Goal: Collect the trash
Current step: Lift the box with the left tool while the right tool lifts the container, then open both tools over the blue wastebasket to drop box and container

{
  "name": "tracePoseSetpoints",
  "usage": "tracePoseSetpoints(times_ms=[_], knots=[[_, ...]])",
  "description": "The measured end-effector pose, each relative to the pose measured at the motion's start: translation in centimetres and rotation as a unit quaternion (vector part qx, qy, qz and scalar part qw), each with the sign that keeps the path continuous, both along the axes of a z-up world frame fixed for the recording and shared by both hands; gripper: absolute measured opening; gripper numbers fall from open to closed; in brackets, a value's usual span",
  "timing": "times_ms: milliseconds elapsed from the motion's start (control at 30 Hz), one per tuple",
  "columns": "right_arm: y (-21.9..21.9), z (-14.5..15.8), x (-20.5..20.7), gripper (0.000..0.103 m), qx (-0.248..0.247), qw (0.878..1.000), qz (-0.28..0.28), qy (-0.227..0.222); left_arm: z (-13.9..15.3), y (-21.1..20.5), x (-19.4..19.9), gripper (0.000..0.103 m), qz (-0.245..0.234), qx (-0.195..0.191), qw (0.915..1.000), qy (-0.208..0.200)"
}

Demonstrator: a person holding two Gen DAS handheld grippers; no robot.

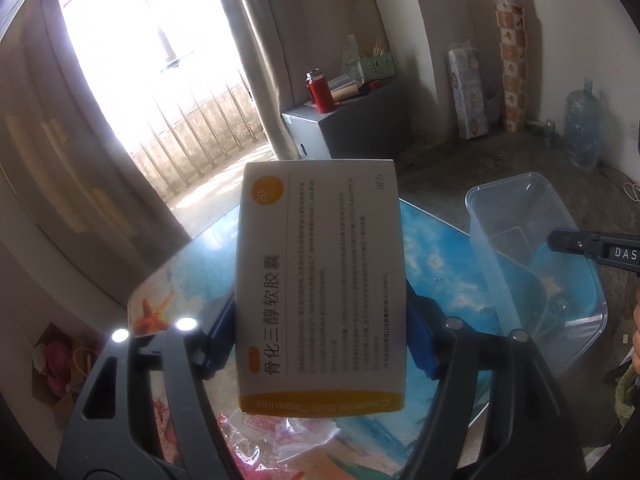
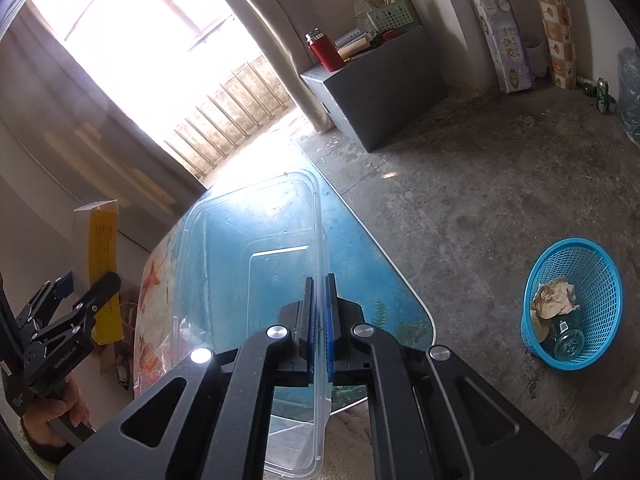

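Observation:
My left gripper is shut on a white and yellow medicine box and holds it upright above the table. The box also shows at the left of the right wrist view, with the left gripper around it. My right gripper is shut on the wall of a clear plastic container, lifted over the table's blue ocean-print top. The container and a right fingertip show at the right of the left wrist view. A blue trash basket holding crumpled paper and a bottle stands on the floor.
Clear plastic wrappers lie on the table near me. A cardboard box with pink scraps sits on the floor at left. A grey cabinet with a red flask, a tissue pack and a water jug stand along the wall.

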State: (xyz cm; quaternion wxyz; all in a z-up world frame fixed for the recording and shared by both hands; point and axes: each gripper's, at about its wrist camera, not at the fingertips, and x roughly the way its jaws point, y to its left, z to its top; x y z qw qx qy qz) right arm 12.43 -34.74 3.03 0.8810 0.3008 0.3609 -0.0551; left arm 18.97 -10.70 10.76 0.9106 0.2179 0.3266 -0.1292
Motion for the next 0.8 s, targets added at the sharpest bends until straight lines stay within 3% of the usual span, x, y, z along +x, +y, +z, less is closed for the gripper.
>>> tracePoseSetpoints(times_ms=[167,367,567,800], knots=[[-2.6,-0.1,-2.1,0.004,0.001,0.999,-0.032,-0.003,0.0,-1.7,-0.4,0.067,-0.023,-0.011,0.9996,0.008],[-7.7,-0.8,-6.8,0.004,-0.004,0.994,-0.113,0.005,-0.3,-5.1,-0.6,0.067,-0.082,-0.059,0.9936,0.05],[-13.7,-3.0,-12.7,0.004,-0.011,0.976,-0.216,0.037,-1.2,-10.7,-0.7,0.067,-0.156,-0.099,0.9774,0.103],[-18.9,-8.0,-18.7,0.004,0.012,0.945,-0.315,0.084,-3.6,-19.1,-1.1,0.067,-0.238,-0.125,0.946,0.181]])
